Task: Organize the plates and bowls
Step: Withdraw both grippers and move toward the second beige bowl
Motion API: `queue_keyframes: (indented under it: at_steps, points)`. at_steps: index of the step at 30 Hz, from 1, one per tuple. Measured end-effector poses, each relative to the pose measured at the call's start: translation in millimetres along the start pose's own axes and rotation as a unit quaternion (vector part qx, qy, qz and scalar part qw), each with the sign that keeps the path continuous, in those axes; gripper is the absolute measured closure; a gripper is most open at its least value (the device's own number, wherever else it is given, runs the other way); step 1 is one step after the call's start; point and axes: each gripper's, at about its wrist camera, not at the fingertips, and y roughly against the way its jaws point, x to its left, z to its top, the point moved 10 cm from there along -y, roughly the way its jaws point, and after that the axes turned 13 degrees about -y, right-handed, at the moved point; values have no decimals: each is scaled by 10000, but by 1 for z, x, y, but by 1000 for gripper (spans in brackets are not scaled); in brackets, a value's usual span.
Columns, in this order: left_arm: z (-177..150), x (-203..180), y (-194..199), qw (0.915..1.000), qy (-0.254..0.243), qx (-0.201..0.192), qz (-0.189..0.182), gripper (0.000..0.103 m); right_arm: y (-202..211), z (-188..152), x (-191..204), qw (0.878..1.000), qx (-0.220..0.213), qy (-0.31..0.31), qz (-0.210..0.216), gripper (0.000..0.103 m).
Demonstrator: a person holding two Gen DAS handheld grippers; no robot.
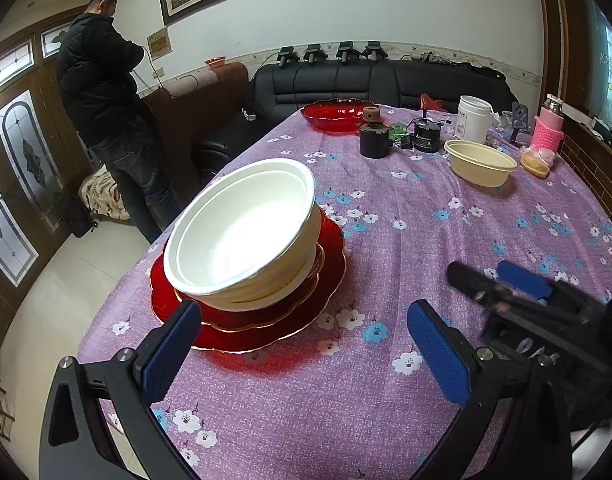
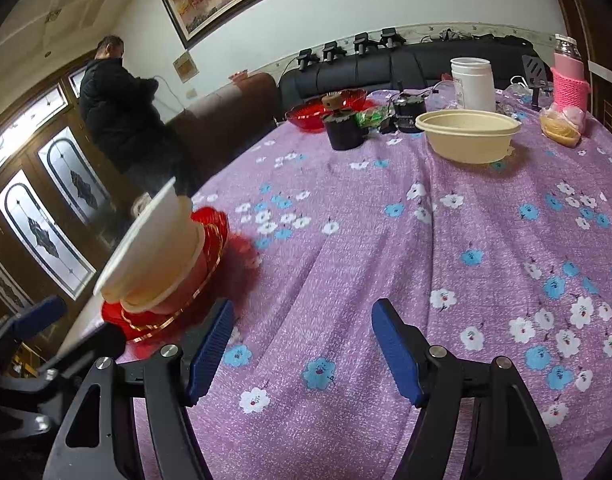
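From the left wrist, the left tongs [image 1: 300,354] hang with their blue pads wide apart and nothing between them, just short of the stack at the near-left corner of the bench [image 1: 385,420]. That stack is white bowls [image 1: 242,236] nested together and tilted, sitting on a red plate [image 1: 266,320] with a gold scalloped rim. The bowls look thin and light, likely disposable, so a pinch on the rim should do, but gently, since the wall would buckle. The plate looks like glass: stiff, slick, breakable, best taken by its raised edge. A cream bowl [image 1: 479,162] stands apart toward the far right, and a red bowl [image 1: 337,114] sits at the far end.

From the right wrist, the right tongs [image 2: 302,350] are also apart and empty over bare cloth. The stack [image 2: 158,256] lies to their left, blurred here, so how many bowls it holds I cannot say. The cream bowl [image 2: 467,136] is straight ahead, well apart; its broad lip offers the obvious hold.
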Motion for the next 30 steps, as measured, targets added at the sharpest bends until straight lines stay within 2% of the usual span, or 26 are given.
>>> queue_keyframes:
  at_steps: [14, 16, 17, 20, 23, 26, 30]
  points:
    - [18, -11, 4, 9994, -341, -101, -14, 0, 63, 84, -30, 9956, -842, 25, -417, 24]
    - [25, -15, 5, 9989, -370, -107, -259, 0, 72, 97, -33, 9939, -995, 37, -466, 24]
    - [33, -18, 6, 9979, -344, -117, -533, 0, 78, 104, -35, 9930, -1074, 45, -492, 24]
    - [57, -21, 12, 9923, -216, -101, -1213, 0, 94, 132, -45, 9885, -1380, 15, -618, 23]
    - [88, -19, 19, 9849, -24, -96, -1730, 0, 106, 165, -67, 9831, -1631, -200, -803, 22]
    - [112, -18, 16, 9812, 88, -55, -1929, 0, 100, 188, -98, 9805, -1607, -543, -990, 22]
    - [117, -26, 2, 9783, 229, 35, -2059, 0, 61, 194, -146, 9813, -1122, -1057, -1155, 22]
